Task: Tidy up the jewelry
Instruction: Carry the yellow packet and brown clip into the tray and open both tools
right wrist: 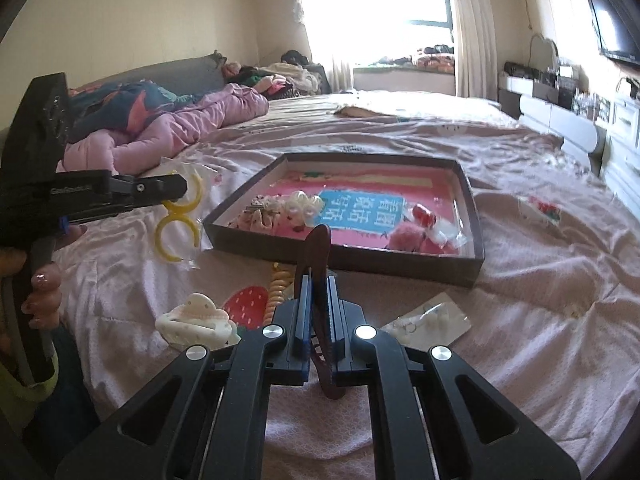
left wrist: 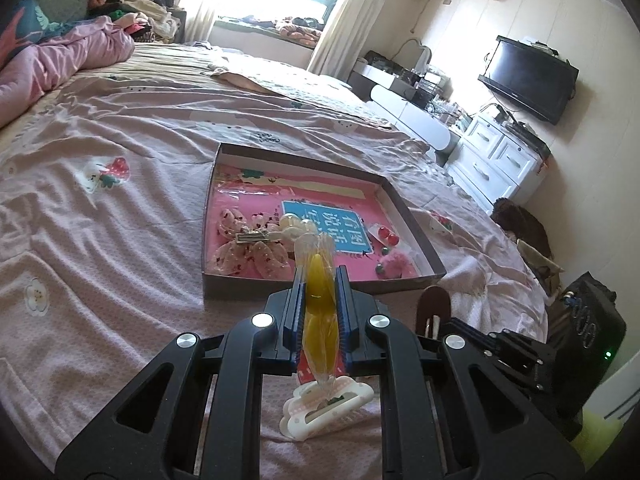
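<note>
- Left gripper (left wrist: 320,280): fingers pinching a yellow hair clip (left wrist: 319,300) in clear wrapping, raised just before the shallow box (left wrist: 416,220) on the bed (left wrist: 120,208);
- Right gripper (right wrist: 319,296): fingers pinching a dark brown hair clip (right wrist: 318,252), near the box's front wall;
- White claw clip (right wrist: 196,320): lying on the bed.
</note>
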{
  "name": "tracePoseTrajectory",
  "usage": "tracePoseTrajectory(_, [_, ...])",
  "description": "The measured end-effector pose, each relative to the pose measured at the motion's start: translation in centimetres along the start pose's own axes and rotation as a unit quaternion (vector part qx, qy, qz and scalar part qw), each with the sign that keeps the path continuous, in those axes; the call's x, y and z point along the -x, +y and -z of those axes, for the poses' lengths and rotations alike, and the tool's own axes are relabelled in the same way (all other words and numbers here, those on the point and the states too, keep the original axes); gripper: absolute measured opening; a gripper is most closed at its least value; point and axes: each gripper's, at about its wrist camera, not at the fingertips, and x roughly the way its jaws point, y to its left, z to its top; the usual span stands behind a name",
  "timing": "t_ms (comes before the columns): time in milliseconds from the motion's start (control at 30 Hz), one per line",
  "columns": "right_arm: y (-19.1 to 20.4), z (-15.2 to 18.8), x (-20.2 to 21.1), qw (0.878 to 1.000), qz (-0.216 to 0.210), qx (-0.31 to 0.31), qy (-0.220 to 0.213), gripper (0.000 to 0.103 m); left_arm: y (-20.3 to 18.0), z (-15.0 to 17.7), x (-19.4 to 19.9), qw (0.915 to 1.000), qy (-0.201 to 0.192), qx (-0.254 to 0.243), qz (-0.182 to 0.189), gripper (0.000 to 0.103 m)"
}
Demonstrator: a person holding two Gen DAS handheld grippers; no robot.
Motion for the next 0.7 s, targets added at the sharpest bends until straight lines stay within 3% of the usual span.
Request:
tracePoseTrajectory(233, [-0.3,-2.0,1.3,0.999,-0.004,-0.006,-0.031,0.006,-0.5,-0.7,0.2,0.9999,-0.009,-0.001,0.005,0.008])
tracePoseTrajectory(500, [-2.5,-7.3,2.6,0.996,0.007,-0.011,-0.087,0.006,-2.0,-3.4,-0.7,0.9997,-0.022,-0.012,0.008,0.008])
tracePoseTrajectory(700, [-4.5,-10.1,1.2,0.995,0.018,-0.018,-0.096,0.006,-3.1,-5.2,-2.9,0.9994,-0.017,-0.029,0.005,0.008])
